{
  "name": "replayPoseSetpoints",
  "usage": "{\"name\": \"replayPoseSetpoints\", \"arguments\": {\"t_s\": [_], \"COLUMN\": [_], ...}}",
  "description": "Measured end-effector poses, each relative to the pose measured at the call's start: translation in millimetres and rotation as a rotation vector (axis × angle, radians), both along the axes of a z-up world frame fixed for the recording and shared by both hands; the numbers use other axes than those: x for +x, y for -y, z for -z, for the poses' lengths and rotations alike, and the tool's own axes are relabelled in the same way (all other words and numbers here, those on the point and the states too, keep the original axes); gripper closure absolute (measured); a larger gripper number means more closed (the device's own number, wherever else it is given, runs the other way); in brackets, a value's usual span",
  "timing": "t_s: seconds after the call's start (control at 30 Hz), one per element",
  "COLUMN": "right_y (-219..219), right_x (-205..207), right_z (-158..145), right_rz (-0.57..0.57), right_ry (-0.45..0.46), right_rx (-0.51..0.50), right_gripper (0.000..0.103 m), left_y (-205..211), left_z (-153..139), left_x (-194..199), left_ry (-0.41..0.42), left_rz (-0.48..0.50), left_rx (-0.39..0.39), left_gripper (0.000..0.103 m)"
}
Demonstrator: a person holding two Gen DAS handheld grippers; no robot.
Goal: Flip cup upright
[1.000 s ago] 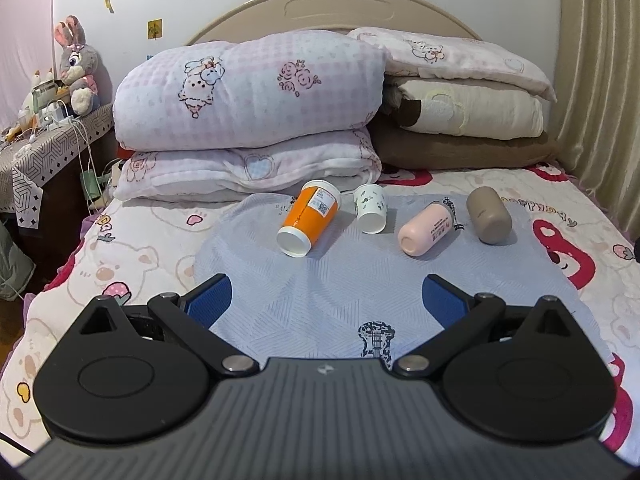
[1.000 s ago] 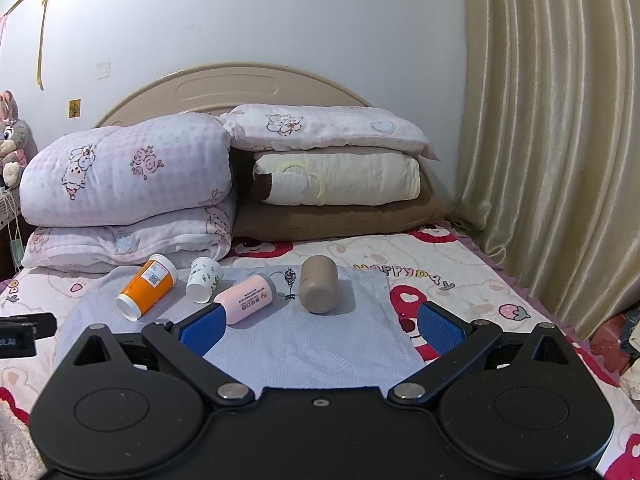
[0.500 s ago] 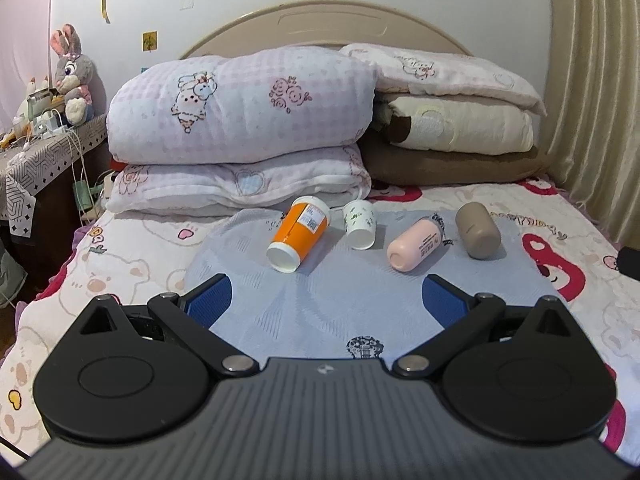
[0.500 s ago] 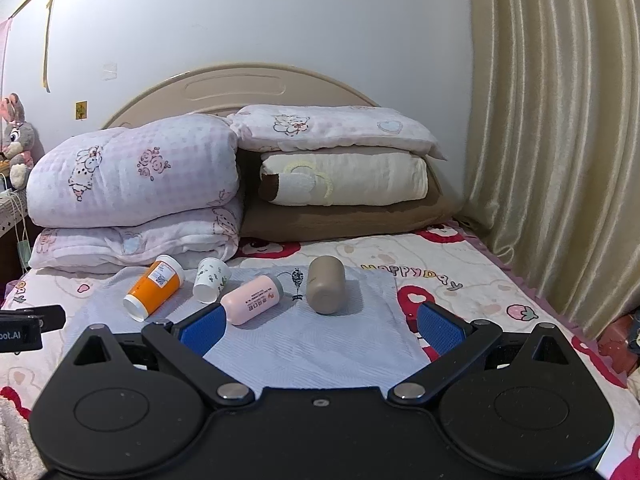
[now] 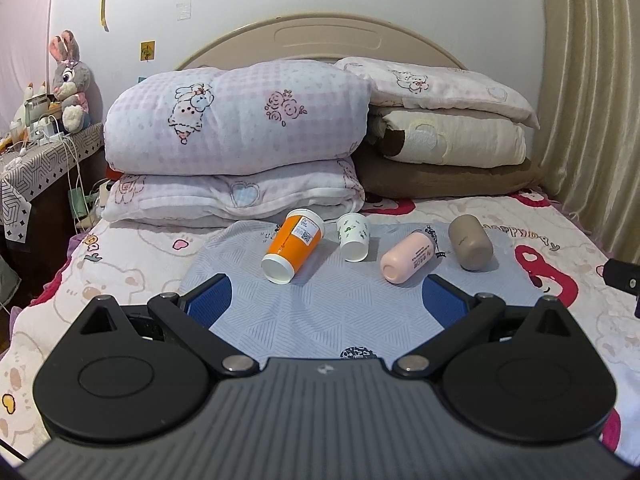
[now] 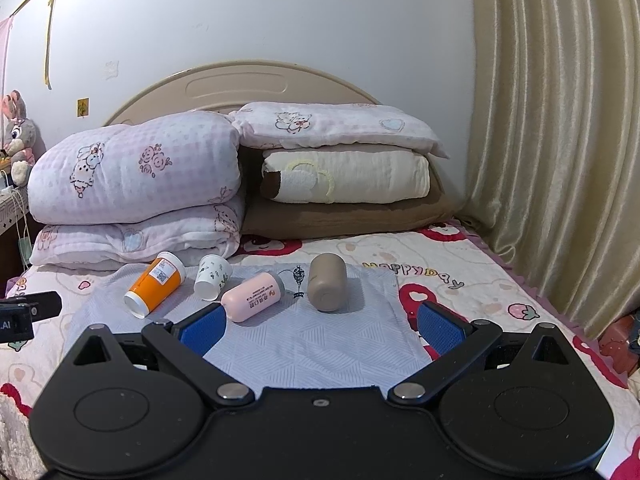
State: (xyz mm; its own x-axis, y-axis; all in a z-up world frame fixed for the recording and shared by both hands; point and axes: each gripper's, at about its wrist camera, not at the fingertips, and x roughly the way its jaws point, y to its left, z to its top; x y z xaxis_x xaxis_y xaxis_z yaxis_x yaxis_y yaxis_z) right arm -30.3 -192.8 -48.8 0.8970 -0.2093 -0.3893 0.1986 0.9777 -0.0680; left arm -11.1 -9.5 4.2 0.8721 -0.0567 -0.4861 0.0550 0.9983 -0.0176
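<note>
Both hand-held grippers, left (image 5: 326, 295) and right (image 6: 320, 322), wide, empty. Orange cup (image 5: 294, 250) lies sideways on soft grey mat (image 5: 320, 320); white cup (image 5: 353, 237) just right of it; may roll, topple when stood.

The bedsheet (image 6: 460, 264) carries mirrored lettering that reads roughly "HAPPY DAY", just right of the grey mat (image 6: 320, 340). The left gripper's body, at the left edge of the right wrist view, shows the fragment ".AI" (image 6: 5, 325). The orange cup (image 5: 294, 245) has a white label with a QR code, and the pink bottle (image 5: 408, 256) bears small print, both too small to read.
</note>
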Motion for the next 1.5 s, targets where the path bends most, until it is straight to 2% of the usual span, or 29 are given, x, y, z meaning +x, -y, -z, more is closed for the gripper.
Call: {"name": "replayPoseSetpoints", "arguments": {"t_s": [0.33,0.63,0.87,1.03,1.17,1.3,1.33,1.43,1.5], "right_y": [-1.1,1.4,6.9,10.6,15.3,27.4,31.8,46.8,59.3], "right_x": [0.5,8.1,24.6,39.1,65.6,115.9,128.0,159.4,180.5], "right_z": [1.1,10.4,16.3,-2.9,-5.7,10.7,16.6,37.9,51.9], "right_rz": [0.0,0.002,-0.059,-0.176,-0.249,-0.31,-0.321,-0.315,-0.313], "right_ry": [-0.007,-0.031,-0.031,0.026,0.064,0.003,0.002,0.036,0.022], "right_rx": [-0.001,0.002,0.019,0.009,-0.037,-0.043,-0.033,-0.049,-0.042], "right_gripper": [0.0,0.0,0.0,0.0,0.0,0.0,0.0,0.0,0.0], "left_y": [-2.2,-1.0,5.8,26.3,53.6,84.4,91.4,110.5,116.9], "left_z": [-0.1,12.5,18.9,-1.1,-3.9,7.8,12.1,33.6,48.2], "left_x": [-0.7,8.8,29.4,56.6,90.1,134.9,144.9,183.1,202.6], "left_ry": [-0.005,-0.05,-0.066,-0.011,0.034,0.05,0.048,0.023,0.025], "left_rz": [-0.004,-0.015,0.022,0.117,0.174,0.254,0.27,0.27,0.298], "left_rx": [0.001,0.018,0.028,0.049,0.086,0.087,0.081,0.084,0.049], "left_gripper": [0.0,0.0,0.0,0.0,0.0,0.0,0.003,0.003,0.003]}}
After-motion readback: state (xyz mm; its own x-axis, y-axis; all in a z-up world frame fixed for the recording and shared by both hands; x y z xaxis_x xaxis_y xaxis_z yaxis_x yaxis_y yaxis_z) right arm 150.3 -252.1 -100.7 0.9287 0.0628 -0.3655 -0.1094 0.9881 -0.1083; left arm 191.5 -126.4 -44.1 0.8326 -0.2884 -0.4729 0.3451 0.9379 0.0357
